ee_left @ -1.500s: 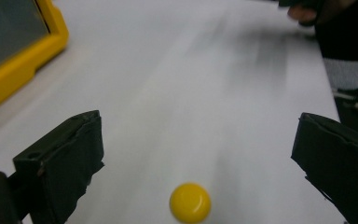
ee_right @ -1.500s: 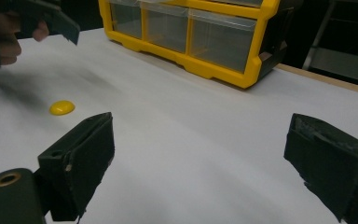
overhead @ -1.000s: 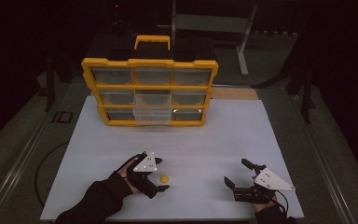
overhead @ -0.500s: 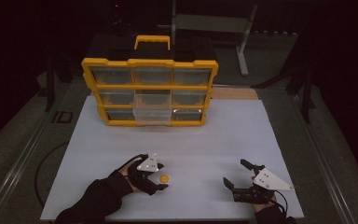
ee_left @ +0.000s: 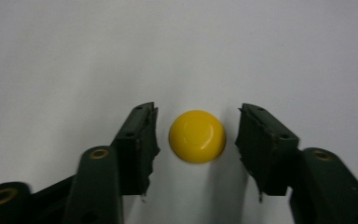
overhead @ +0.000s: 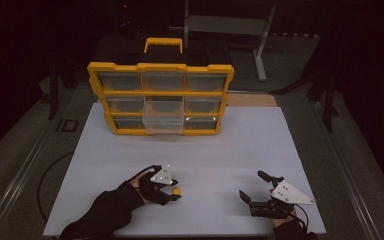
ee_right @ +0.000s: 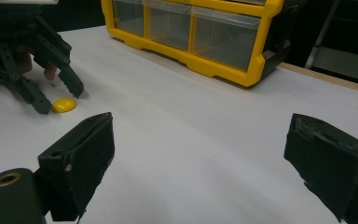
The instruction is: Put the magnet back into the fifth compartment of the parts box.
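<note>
Jaws of the left gripper have just been closing around a small yellow button that lies flat on the white table; a thin gap shows on each side, so the pads do not yet press on it (the button sits squarely between them). Well apart to the side, the right gripper rests low near the table's front edge, its jaws spread wide with nothing between them. Behind both stands a yellow drawer box, its middle drawer pulled out
</note>
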`<action>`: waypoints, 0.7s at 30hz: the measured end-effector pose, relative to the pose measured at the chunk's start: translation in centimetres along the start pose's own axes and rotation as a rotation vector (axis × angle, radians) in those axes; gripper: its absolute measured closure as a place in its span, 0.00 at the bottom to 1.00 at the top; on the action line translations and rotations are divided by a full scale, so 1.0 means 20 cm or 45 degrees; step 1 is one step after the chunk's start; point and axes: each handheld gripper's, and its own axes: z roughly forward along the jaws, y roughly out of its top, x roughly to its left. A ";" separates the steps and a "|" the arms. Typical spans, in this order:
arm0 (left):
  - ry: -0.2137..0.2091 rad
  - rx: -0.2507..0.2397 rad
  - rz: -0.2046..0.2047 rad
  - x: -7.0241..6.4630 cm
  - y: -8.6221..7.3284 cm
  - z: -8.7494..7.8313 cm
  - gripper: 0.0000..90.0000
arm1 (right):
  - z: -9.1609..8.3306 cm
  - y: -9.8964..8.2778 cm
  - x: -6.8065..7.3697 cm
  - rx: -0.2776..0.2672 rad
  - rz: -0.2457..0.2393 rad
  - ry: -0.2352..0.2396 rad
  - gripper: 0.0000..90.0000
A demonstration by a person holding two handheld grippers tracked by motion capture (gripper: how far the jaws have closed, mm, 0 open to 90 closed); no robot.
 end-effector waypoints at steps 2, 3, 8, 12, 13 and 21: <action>-0.006 0.007 0.009 0.00 0.01 0.00 0.57 | 0.00 0.00 0.00 0.002 0.004 0.002 0.09; -0.006 0.012 0.013 0.00 0.01 0.00 0.58 | 0.00 0.00 0.00 0.002 0.002 0.003 0.09; -0.009 0.034 0.008 0.00 0.02 0.01 0.60 | 0.00 0.00 0.00 0.004 0.001 0.005 0.09; -0.008 0.046 0.008 0.01 0.03 0.01 0.63 | 0.00 0.00 0.00 0.005 0.002 0.005 0.09; -0.009 0.047 0.011 0.01 0.03 0.01 0.64 | 0.00 0.00 0.00 0.004 0.000 0.005 0.09; -0.014 0.081 0.015 0.02 0.05 0.01 0.68 | 0.01 0.00 0.01 0.008 0.003 0.010 0.09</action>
